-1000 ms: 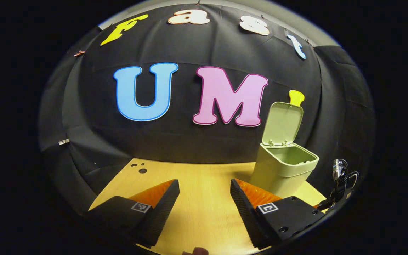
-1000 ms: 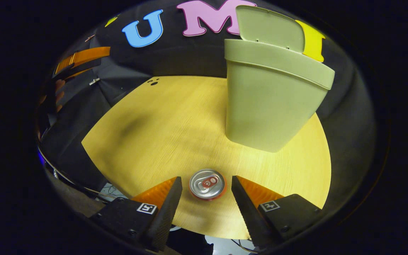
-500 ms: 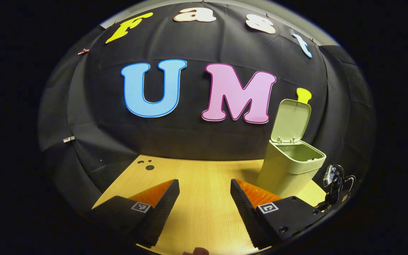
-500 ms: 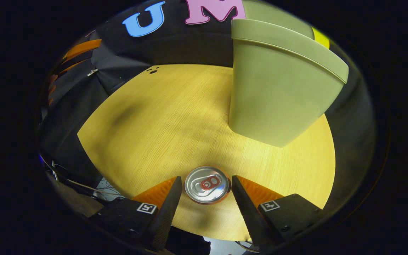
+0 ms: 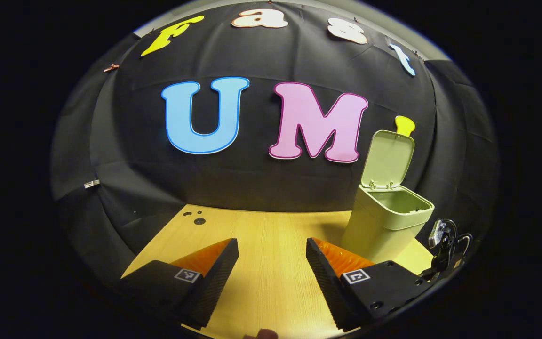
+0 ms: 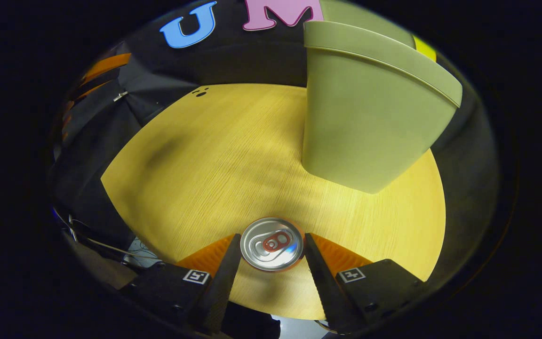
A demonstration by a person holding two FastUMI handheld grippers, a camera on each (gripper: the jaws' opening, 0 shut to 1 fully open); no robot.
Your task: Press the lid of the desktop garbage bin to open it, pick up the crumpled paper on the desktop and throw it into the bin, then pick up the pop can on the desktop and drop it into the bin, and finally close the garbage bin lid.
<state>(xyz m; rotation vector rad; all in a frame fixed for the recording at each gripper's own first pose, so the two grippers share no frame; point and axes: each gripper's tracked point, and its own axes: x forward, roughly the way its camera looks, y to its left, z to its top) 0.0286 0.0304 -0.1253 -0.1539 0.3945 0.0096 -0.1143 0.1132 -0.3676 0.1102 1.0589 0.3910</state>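
The pop can (image 6: 271, 238) stands upright on the wooden table (image 6: 195, 155), its silver top facing the right gripper view. My right gripper (image 6: 272, 245) has come down around it, and both fingers touch its sides. The pale green bin (image 6: 365, 108) stands just beyond the can. In the left gripper view the bin (image 5: 381, 226) is at the right with its lid (image 5: 387, 157) standing up. My left gripper (image 5: 271, 256) hangs open over the table with nothing between its fingers, well to the left of the bin.
The right gripper's camera unit (image 5: 444, 245) shows beside the bin at the table's right edge. The left gripper (image 6: 99, 73) appears far off to the left. Small dark holes (image 5: 195, 219) mark the table's back left corner. Cables hang below the table's front edge (image 6: 106, 235).
My right gripper has sunk lower around the can and its fingers have narrowed onto its sides. The left gripper has drifted slightly left, away from the bin.
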